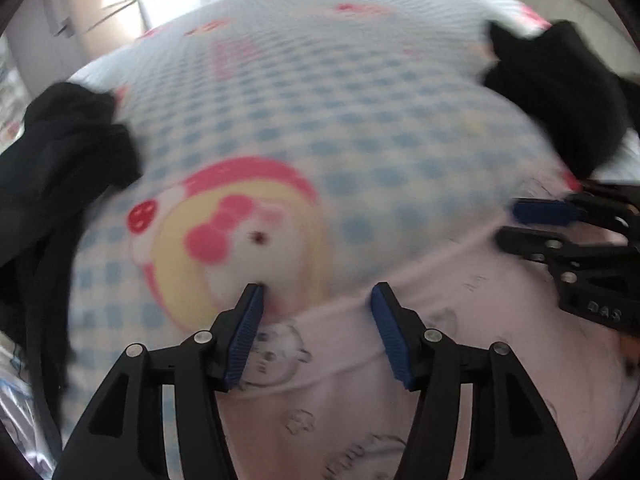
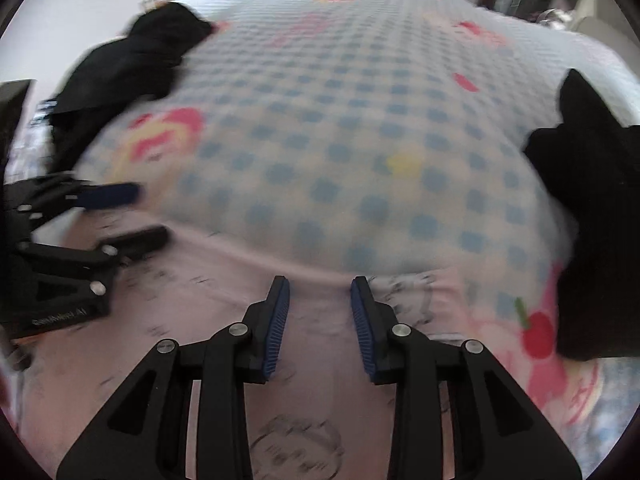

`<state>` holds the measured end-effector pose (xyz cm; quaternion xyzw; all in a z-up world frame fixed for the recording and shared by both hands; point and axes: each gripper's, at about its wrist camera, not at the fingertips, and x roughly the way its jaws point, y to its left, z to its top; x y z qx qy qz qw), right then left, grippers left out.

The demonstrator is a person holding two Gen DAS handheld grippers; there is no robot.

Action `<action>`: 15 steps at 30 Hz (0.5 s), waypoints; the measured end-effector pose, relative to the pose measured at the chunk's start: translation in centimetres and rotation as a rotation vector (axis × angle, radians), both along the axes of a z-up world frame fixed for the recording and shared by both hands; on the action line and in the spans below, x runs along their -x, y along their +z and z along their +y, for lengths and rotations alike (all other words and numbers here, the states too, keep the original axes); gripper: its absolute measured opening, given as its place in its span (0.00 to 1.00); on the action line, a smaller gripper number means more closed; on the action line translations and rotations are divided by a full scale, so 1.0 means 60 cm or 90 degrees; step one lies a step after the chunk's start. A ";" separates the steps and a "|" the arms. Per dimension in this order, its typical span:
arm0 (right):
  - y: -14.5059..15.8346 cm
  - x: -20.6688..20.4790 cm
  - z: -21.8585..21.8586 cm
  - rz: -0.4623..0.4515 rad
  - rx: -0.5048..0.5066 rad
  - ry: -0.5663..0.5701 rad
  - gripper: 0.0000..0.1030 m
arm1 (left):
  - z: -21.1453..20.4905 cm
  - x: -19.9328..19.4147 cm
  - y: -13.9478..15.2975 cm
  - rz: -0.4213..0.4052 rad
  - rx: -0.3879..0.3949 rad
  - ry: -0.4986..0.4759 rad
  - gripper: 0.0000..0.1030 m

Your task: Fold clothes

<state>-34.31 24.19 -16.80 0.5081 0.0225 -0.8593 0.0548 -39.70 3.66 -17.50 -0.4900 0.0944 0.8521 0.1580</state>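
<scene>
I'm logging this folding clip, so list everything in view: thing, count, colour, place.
pink garment: one, pale pink with line-drawn cartoons, spread nearest, under both grippers.
bedspread: one, blue-and-white check with pink cartoon prints, covers the bed.
black clothes, left pile: one heap, black, bed's left edge.
black clothes, right pile: one heap, black, bed's right edge.
left gripper: black, blue pads, open over the garment's far edge.
right gripper: same, open, beside it.
</scene>
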 end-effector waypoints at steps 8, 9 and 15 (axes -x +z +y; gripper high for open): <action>0.047 -0.020 0.011 0.015 0.066 -0.004 0.32 | 0.049 -0.035 0.039 -0.011 -0.041 -0.116 0.54; 0.038 -0.017 0.000 -0.010 0.052 0.018 0.32 | 0.062 -0.036 0.025 -0.020 -0.015 -0.131 0.55; -0.004 0.010 -0.008 -0.028 -0.017 -0.015 0.30 | 0.058 -0.003 0.017 0.018 0.026 -0.010 0.58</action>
